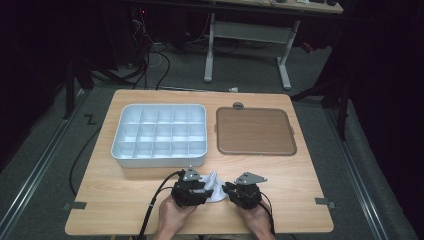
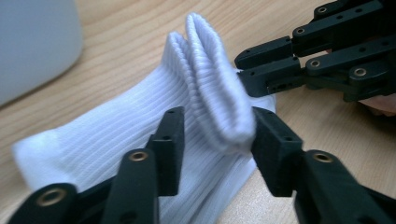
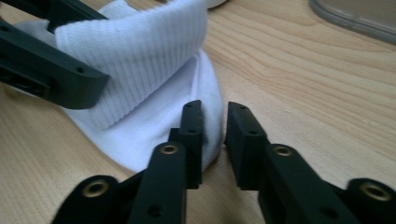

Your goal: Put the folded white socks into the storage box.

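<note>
- Near the tabletop's front edge lies the white sock (image 1: 214, 186), mid-fold, I reckon.
- Left gripper (image 2: 212, 135) pinches the raised ribbed cuff.
- Right gripper (image 3: 215, 140), barely parted, grips nothing beside the sock's edge.
- Next: catch that edge.

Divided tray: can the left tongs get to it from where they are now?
Probably yes. In the high view the divided tray sits just beyond the left tongs, with bare table between. But the left tongs have a fold of the white sock between their jaws, so it would come along.
</note>
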`<state>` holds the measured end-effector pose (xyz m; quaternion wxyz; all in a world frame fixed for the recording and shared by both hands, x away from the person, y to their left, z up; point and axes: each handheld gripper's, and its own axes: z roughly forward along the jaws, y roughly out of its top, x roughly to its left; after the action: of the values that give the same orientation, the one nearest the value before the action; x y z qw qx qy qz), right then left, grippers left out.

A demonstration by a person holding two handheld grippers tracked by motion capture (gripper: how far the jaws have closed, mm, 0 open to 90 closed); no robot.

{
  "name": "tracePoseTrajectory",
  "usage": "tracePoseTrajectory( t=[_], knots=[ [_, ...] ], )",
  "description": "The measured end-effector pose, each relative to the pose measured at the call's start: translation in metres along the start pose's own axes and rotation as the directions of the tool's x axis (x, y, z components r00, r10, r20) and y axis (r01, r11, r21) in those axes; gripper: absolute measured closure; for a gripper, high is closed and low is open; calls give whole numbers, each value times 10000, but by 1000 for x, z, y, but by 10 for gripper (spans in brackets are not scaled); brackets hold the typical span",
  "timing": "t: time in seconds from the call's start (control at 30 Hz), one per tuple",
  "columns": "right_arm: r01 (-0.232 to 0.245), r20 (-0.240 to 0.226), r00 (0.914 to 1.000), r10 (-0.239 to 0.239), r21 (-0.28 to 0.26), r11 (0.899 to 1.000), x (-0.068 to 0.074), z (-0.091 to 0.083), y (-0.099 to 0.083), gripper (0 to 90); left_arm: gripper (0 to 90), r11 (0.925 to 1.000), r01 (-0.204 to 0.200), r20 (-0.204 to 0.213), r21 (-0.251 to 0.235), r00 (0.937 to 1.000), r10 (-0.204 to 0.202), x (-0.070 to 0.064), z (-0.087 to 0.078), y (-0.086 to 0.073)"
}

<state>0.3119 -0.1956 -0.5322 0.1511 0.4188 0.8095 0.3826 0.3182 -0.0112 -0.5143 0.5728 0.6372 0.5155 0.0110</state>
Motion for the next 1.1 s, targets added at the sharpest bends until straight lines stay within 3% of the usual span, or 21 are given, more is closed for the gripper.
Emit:
tracePoseTrajectory(
  t=[0.2, 0.27, 0.33, 0.4, 0.53, 0.67, 0.7, 0.73, 0.9, 0.97, 1.1],
  knots=[
    [-297, -173, 9994, 299, 156, 9994, -4, -1, 1, 711, 480, 9994, 124, 292, -314, 9995, -115, 1, -13, 2],
    [-255, -73, 9996, 257, 267, 9993, -4, -4, 4, 705, 473, 9980, 413, 381, -484, 9985, -395, 5, -18, 5],
    [-177, -10, 9998, 178, 257, 9995, -3, -8, 3, 701, 472, 9976, 429, 315, -540, 9987, -413, 8, -20, 7],
    [-527, -110, 9985, 528, 90, 9986, -6, -15, -1, 702, 474, 9980, 369, 186, -509, 9992, -360, 10, -22, 8],
    [-519, 53, 9986, 519, -57, 9986, -7, -24, 3, 710, 475, 9974, 400, -192, -603, 9990, -412, 20, -30, 11],
    [-123, 123, 9998, 126, -239, 9996, -2, -34, 13, 713, 465, 9959, 454, -622, -787, 9968, -504, 29, -39, 12],
    [187, 46, 9998, -186, -258, 9995, 6, -35, 20, 712, 454, 9959, 360, -845, -833, 9955, -430, 31, -40, 10],
    [187, 46, 9998, -186, -258, 9995, 6, -35, 20, 712, 454, 9961, 243, -1017, -849, 9943, -329, 32, -41, 9],
    [584, -458, 9971, -605, -462, 9972, 25, -32, 30, 656, 449, 9944, 270, -1202, -1019, 9920, -392, 36, -49, 5],
    [881, -490, 9948, -889, -185, 9959, 32, -24, 33, 639, 453, 9947, 441, -1188, -933, 9914, -551, 38, -50, 3],
    [903, -391, 9953, -889, 368, 9952, 33, -10, 30, 662, 478, 9972, 29, -1451, -746, 9893, -138, 37, -49, -7]
  ],
)
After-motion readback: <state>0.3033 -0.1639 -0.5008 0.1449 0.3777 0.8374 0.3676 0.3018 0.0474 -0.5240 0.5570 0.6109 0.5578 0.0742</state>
